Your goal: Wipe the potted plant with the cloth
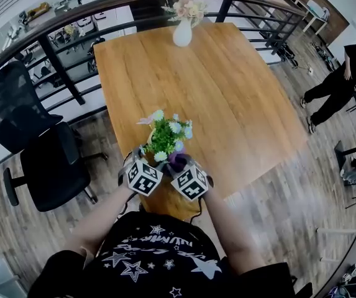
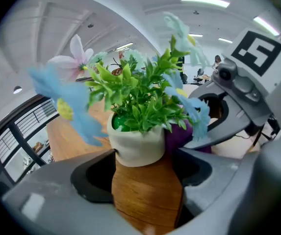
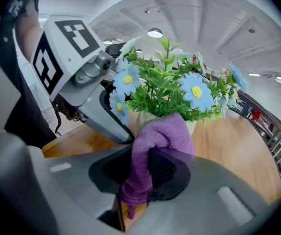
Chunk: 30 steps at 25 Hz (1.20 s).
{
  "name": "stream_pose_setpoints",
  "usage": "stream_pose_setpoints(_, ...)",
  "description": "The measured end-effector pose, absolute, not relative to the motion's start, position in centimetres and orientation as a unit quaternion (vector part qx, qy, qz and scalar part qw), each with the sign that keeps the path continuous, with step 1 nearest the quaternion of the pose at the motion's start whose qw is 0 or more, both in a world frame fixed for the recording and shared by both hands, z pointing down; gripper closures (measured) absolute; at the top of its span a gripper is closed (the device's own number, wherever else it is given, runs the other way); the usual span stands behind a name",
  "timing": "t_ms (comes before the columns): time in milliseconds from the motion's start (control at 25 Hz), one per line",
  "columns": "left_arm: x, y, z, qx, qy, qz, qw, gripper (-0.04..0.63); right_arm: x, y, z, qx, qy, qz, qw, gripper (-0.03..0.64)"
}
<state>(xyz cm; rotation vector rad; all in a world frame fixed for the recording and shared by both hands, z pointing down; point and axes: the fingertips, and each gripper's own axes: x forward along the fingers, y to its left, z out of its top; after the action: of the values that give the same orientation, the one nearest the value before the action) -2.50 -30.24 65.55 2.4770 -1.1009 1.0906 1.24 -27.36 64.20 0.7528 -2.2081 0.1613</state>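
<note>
The potted plant stands on the wooden table, close to its near edge and right in front of the person. Its cream pot holds a thick bunch of green leaves with blue, white and pink flowers. At the far edge of the table, well apart from it, a white vase holds pale flowers.

Both of the person's forearms reach forward from the bottom of the head view. The 2 grippers tilt down toward the pot from the near side, with their marker cubes side by side just in front of it.

The left gripper has its jaws spread wide, with the base of the pot at their tips. 1 tip lies against the pot's left side. On the other side a gap shows between jaw and pot, with purple behind it, so no squeeze on the pot can be seen.

The right gripper has its jaws closed on the purple cloth. A tail of the cloth hangs down between the jaws, and the bunched upper part is pushed up against the pot, just under the lowest leaves. The left gripper's jaw sits just beside it.
</note>
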Motion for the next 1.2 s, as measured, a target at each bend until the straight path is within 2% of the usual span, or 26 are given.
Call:
stream_pose_setpoints(280, -1.1, -28.2, 65.4, 0.859, -0.338, 0.369, 0.104, 0.219, 3.4, -28.4, 64.4, 0.318, -0.859, 0.067, 0.397, 0.531)
stream_pose_setpoints(520, 0.2, -26.6, 65.4, 0.889, -0.254, 0.376, 0.062, 0.219, 5.3, -29.8, 64.6, 0.348, -0.848, 0.081, 0.391, 0.531)
stream_pose_setpoints(880, -3.5, -28.8, 65.3, 0.897, -0.227, 0.375, 0.061, 0.219, 5.7, -30.1, 64.7, 0.352, -0.846, 0.085, 0.391, 0.531)
stream_pose_setpoints(1200, -3.0, -32.4, 64.3, 0.919, -0.137, 0.370, -0.002, 0.128, 5.8, -30.3, 64.9, 0.340, -0.846, 0.072, 0.404, 0.531)
